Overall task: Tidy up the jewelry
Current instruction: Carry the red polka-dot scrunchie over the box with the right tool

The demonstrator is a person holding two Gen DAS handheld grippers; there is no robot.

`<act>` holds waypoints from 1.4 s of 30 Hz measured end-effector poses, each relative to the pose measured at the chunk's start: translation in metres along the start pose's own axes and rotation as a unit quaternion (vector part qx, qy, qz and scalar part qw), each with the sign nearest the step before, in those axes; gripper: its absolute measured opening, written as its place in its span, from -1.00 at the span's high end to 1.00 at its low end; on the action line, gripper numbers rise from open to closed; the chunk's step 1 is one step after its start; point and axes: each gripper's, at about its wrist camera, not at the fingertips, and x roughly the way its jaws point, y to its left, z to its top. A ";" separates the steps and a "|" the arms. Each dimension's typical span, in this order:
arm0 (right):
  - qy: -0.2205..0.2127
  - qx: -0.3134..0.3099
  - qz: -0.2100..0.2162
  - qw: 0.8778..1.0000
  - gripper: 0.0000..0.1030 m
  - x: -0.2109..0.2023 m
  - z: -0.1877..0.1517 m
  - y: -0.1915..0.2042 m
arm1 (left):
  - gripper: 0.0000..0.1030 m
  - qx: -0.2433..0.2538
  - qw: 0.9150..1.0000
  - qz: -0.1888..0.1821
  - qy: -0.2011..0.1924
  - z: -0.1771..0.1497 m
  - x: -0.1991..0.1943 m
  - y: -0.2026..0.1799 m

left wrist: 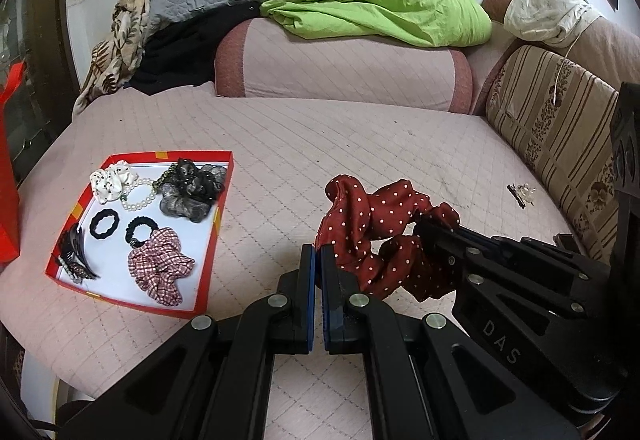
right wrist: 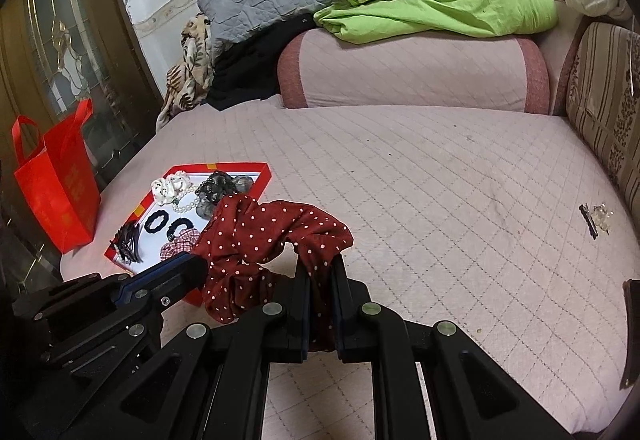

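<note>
A red polka-dot scrunchie (left wrist: 376,236) hangs stretched between my two grippers above the pink bed cover; it also shows in the right wrist view (right wrist: 264,240). My left gripper (left wrist: 318,254) is shut on its left end. My right gripper (right wrist: 320,268) is shut on its other end, and shows in the left wrist view (left wrist: 430,230). A red tray (left wrist: 208,240) with a white floor lies to the left; it holds scrunchies, black hair ties, a pearl bracelet (left wrist: 140,196) and a dark hair claw (left wrist: 74,248). The tray also shows in the right wrist view (right wrist: 262,176).
A black hair pin and a clear clip (left wrist: 522,194) lie on the cover at the right, also in the right wrist view (right wrist: 596,220). A red bag (right wrist: 60,176) stands left of the tray. Pillows and a green blanket (left wrist: 380,8) lie at the back.
</note>
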 end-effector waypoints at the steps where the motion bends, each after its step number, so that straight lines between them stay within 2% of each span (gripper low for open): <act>1: 0.000 -0.002 0.000 1.000 0.80 0.000 0.000 0.002 | 0.95 -0.001 1.000 0.001 -0.001 0.000 -0.001 0.001; 15: 0.010 -0.008 0.010 1.000 0.80 0.004 0.000 0.023 | 0.95 -0.025 1.000 0.001 -0.007 -0.004 -0.009 0.025; 22: 0.018 -0.026 0.015 0.999 0.80 0.014 0.008 0.042 | 0.95 -0.035 0.999 0.017 -0.015 -0.004 -0.010 0.042; 42: 0.050 -0.087 0.040 0.994 0.80 0.069 0.028 0.113 | 0.95 -0.119 0.992 0.048 -0.012 -0.008 0.003 0.125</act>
